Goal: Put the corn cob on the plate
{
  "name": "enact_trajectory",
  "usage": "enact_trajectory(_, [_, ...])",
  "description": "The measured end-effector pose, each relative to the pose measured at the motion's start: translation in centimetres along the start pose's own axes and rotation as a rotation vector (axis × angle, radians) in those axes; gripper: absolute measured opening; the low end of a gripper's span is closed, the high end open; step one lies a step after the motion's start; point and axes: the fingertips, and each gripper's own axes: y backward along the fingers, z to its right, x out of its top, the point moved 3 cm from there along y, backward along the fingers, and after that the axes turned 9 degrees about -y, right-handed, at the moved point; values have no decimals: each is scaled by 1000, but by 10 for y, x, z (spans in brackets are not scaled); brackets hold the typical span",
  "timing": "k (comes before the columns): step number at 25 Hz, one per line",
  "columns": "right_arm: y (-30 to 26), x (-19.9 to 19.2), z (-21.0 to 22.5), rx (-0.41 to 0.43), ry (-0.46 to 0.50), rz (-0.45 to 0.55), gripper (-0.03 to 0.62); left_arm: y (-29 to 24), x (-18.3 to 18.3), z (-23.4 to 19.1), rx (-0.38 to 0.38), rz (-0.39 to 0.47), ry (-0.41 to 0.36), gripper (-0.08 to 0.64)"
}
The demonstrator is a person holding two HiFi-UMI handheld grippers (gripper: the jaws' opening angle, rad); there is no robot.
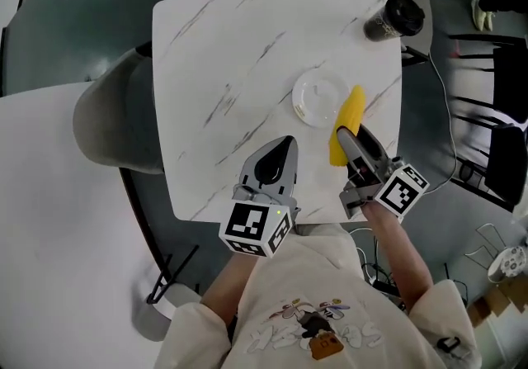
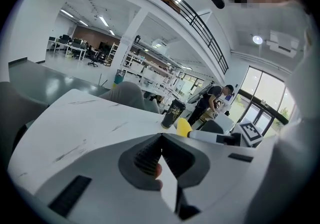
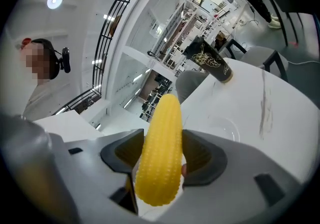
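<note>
White marble-look table [image 1: 214,70]: right gripper [image 1: 346,134] clamps the yellow corn cob [image 1: 351,110] beside the clear round plate [image 1: 313,95] — not yet placed; left gripper [image 1: 284,143] closed, empty.

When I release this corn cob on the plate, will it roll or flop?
Likely stiff: the corn cob juts straight from the right tongs without sagging. Round and tapered, it may roll in an arc; the plate looks shallow.

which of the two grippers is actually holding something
The right gripper: its jaws are closed on the yellow corn cob. The left gripper is shut on nothing.
</note>
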Motion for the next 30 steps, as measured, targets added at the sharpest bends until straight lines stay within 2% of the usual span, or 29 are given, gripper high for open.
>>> enact_trajectory(10, [-30, -2, 37, -137, 66, -24, 245, -26, -30, -31, 29, -50, 25, 5])
enact_trajectory(16, [-49, -7, 56, -200, 99, -44, 245, -41, -54, -46, 40, -132, 45, 5])
enact_trajectory(20, [-58, -10, 68, -252, 145, -56, 245, -49, -66, -52, 51, -149, 60, 5])
enact_trajectory(26, [-69, -12, 76, -286, 200, -91, 245, -55, -70, -56, 65, -149, 71, 5])
enact_trajectory(30, [-77, -12, 80, -295, 265, -113, 245, -65, -80, -60, 71, -184, 58, 5])
